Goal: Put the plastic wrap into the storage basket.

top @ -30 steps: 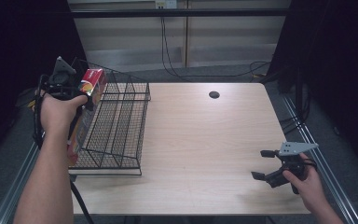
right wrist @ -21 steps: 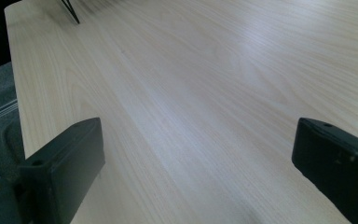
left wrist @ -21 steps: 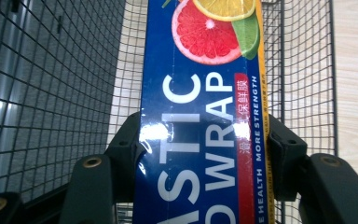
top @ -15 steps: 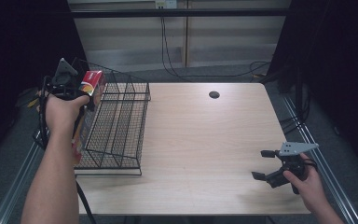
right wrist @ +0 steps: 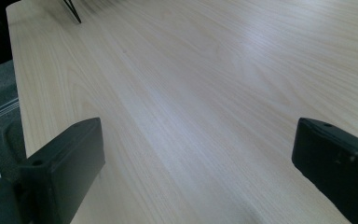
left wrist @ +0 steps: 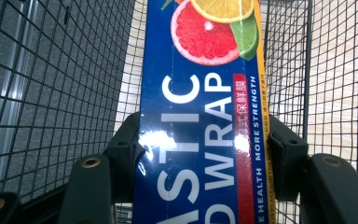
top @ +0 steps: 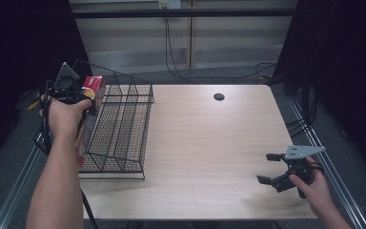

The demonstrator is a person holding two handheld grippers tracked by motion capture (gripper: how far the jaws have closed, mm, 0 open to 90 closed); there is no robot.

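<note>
- Left tool (top: 83,95) clamps the plastic wrap box (left wrist: 200,116) by its sides, hanging over the wire basket (top: 124,138).
- Lowering it level should keep the box clear of the mesh walls.
- Right tool (top: 271,169) rests wide on the tabletop (top: 209,157), empty.

Overhead forward-down; two close gripper-mounted views.

Light fell evenly from above on the pale worktop (top: 209,143), while the surroundings sank into near black. In the left gripper view a white glare patch sat on the glossy plastic wrap box (left wrist: 200,116), whose print stayed sharp. The right gripper view showed soft sheen on the wood and slightly blurred near jaws.
</note>
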